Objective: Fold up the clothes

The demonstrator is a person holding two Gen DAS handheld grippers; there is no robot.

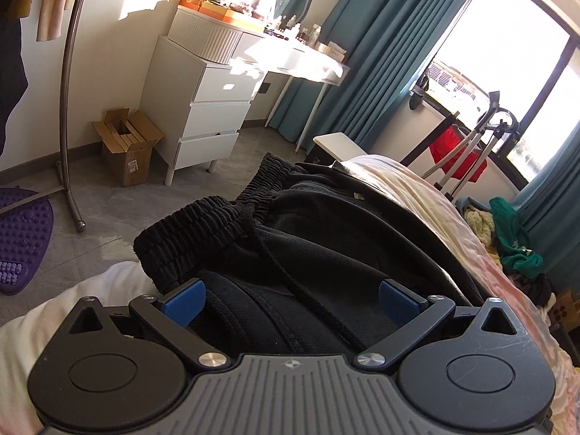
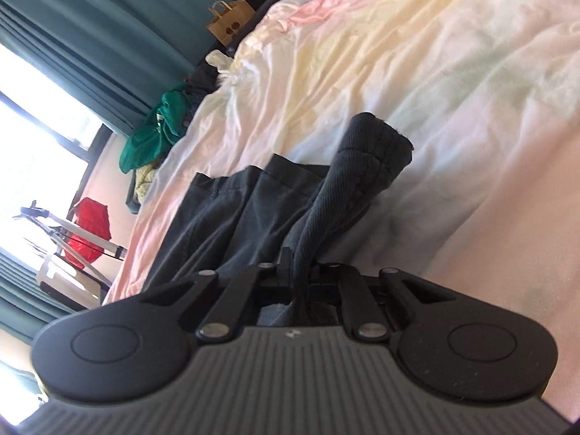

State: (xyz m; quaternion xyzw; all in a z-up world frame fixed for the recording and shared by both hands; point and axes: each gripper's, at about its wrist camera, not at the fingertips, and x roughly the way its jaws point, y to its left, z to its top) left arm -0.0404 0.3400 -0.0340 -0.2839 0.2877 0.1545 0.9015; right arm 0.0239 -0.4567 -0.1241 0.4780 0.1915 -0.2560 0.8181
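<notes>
Black drawstring trousers (image 1: 290, 224) lie on your pastel bedsheet (image 2: 417, 54); no readable label. Your left gripper (image 1: 290, 299) is spread wide over the waistband (image 1: 224, 214). Your right gripper (image 2: 299, 264) pinches a trouser leg (image 2: 362, 159).

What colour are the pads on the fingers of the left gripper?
Blue. The pads of the left gripper show best in the left wrist view, against the black trousers.

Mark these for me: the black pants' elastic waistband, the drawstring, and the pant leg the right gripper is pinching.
elastic waistband (image 1: 203, 228), left wrist view, on the ribbed gathered band.
drawstring (image 1: 290, 282), left wrist view, on the cord crossing the pants' front.
pant leg (image 2: 366, 159), right wrist view, on the raised fabric above the closed fingers.
</notes>
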